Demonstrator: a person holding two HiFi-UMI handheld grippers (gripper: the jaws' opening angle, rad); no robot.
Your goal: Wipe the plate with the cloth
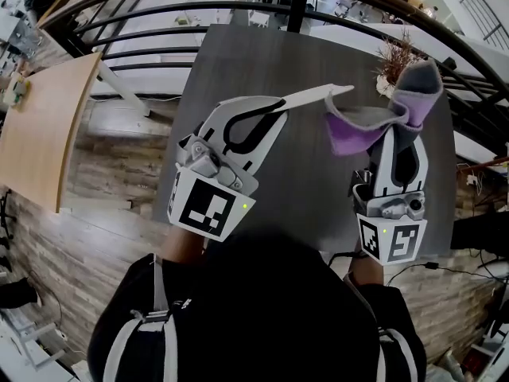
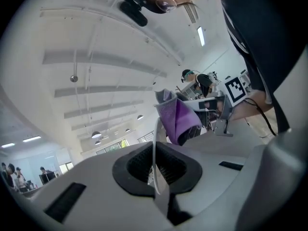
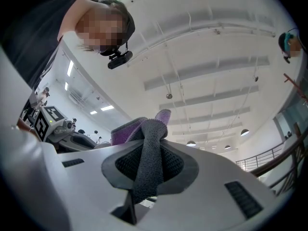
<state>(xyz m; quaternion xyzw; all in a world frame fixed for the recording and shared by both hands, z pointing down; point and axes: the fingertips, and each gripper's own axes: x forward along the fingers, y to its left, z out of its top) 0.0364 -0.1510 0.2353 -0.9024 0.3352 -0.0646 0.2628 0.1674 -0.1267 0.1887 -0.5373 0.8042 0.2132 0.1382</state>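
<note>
Currently, my left hand-held gripper is clamped on the rim of the white plate, holding it edge-on above the dark counter. To the right, my right hand-held gripper is closed on the purple-and-grey cloth, bunched close to the plate's far end; contact cannot be confirmed.

Open-plan office hall: mezzanine railing, high white ceiling, pendant lamps, distant people
</note>
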